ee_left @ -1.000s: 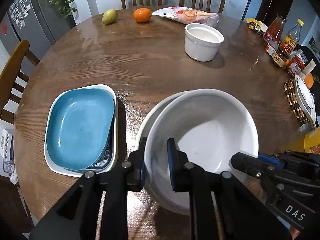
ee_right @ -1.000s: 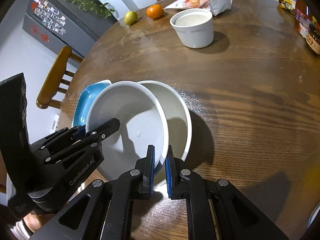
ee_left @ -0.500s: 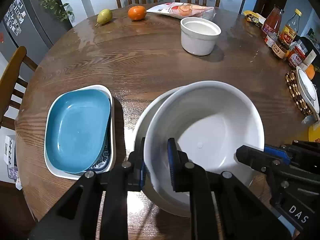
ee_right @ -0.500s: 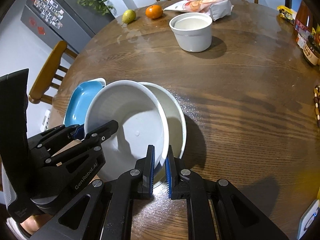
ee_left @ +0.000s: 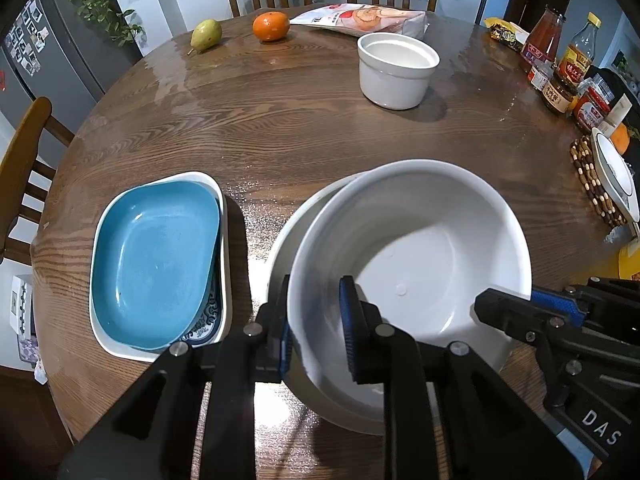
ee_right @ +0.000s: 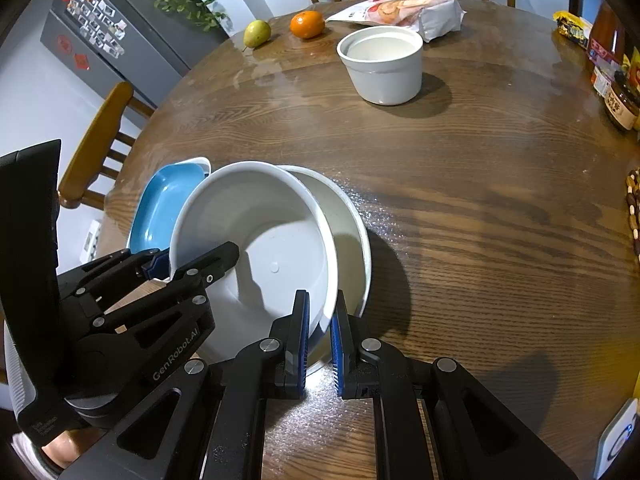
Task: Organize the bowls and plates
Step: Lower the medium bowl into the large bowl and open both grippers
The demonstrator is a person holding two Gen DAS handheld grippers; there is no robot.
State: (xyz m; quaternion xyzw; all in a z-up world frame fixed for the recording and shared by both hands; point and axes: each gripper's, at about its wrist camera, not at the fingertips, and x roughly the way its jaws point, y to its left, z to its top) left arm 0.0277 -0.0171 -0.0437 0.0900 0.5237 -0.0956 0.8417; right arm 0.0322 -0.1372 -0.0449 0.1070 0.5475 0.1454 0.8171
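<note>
Both claws pinch the rim of one large white bowl [ee_left: 416, 264], which sits tilted above a second, slightly off-white bowl [ee_right: 344, 216] resting on the round wooden table [ee_left: 280, 128]. The left gripper [ee_left: 314, 320] clamps the near-left part of the rim, one blue-padded finger outside the wall and the other inside. The right gripper [ee_right: 319, 332] does the same on the near-right part, its fingers drawn close with the thin rim between them; in the left wrist view it enters from the right [ee_left: 532, 308].

The lower bowl peeks out from under the held one, to the left in the left wrist view and to the right in the right wrist view.

Just left of the left claw lies a blue rectangular dish [ee_left: 154, 260] stacked in a white dish with a blue pattern [ee_left: 208, 320]. Ahead of both claws and well apart stands a white ramekin [ee_left: 396, 70]. Farther still are a pear [ee_left: 206, 34], an orange [ee_left: 271, 26] and a snack bag [ee_left: 360, 18]. Off to the right of the left claw, sauce bottles and jars [ee_left: 560, 64] cluster at the table's edge.
</note>
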